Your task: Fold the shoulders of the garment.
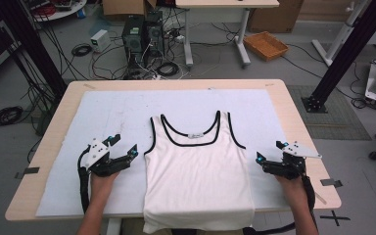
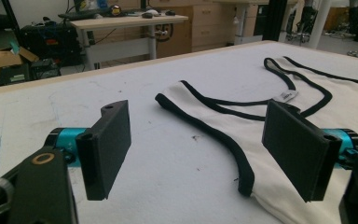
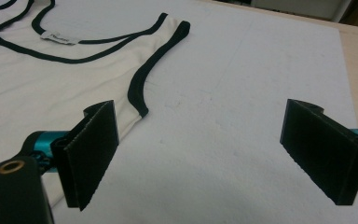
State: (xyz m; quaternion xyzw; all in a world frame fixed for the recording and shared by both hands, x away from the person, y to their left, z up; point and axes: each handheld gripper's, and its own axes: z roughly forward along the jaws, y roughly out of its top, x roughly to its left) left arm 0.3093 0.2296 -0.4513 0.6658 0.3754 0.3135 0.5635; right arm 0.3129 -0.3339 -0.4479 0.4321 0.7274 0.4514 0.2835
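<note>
A white tank top (image 1: pixel 196 171) with black trim lies flat on the white mat (image 1: pixel 112 112), neck away from me, hem hanging over the table's near edge. My left gripper (image 1: pixel 126 145) hovers just left of its left armhole, jaws wide apart with nothing between them. In the left gripper view the black-edged strap (image 2: pixel 214 133) runs between the pads of the left gripper (image 2: pixel 200 154). My right gripper (image 1: pixel 269 151) sits just right of the shirt's right side, open and empty. The right gripper view has the right gripper (image 3: pixel 214 156) over bare mat, the tank top (image 3: pixel 51 74) at its left.
The mat covers a light wooden table (image 1: pixel 298 127). Past the far edge are computer towers (image 1: pixel 142 34), tangled cables, another desk and an orange basket (image 1: pixel 265 45) on the floor. Black frame posts stand at both sides.
</note>
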